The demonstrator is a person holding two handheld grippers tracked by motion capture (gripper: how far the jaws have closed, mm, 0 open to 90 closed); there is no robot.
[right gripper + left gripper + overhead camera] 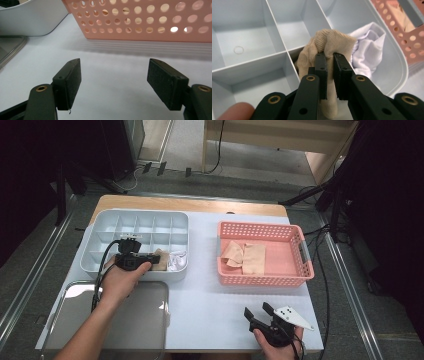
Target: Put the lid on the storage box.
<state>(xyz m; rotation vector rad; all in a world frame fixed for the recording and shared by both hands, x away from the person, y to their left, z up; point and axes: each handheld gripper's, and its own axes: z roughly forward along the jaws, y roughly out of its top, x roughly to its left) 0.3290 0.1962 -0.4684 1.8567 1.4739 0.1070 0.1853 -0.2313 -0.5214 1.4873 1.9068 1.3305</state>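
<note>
A beige sock (329, 42) is bunched up in a front compartment of the pale grey divided tray (135, 217). My left gripper (330, 58) is shut on it, with a fold of the fabric pinched between the two pads. From the high view the left gripper (152, 260) reaches over the tray's front edge to the sock (159, 256). A crumpled white cloth (367, 52) lies in the compartment beside the sock. My right gripper (257, 312) hovers near the table's front edge, and in its own view the right gripper (113, 80) is open with nothing between the pads.
A pink perforated basket (260, 277) stands at the right with beige cloths (247, 256) inside; its wall (150, 22) is just ahead of the right gripper. A shiny metal tray (145, 320) lies at the front left. White table cover runs between them.
</note>
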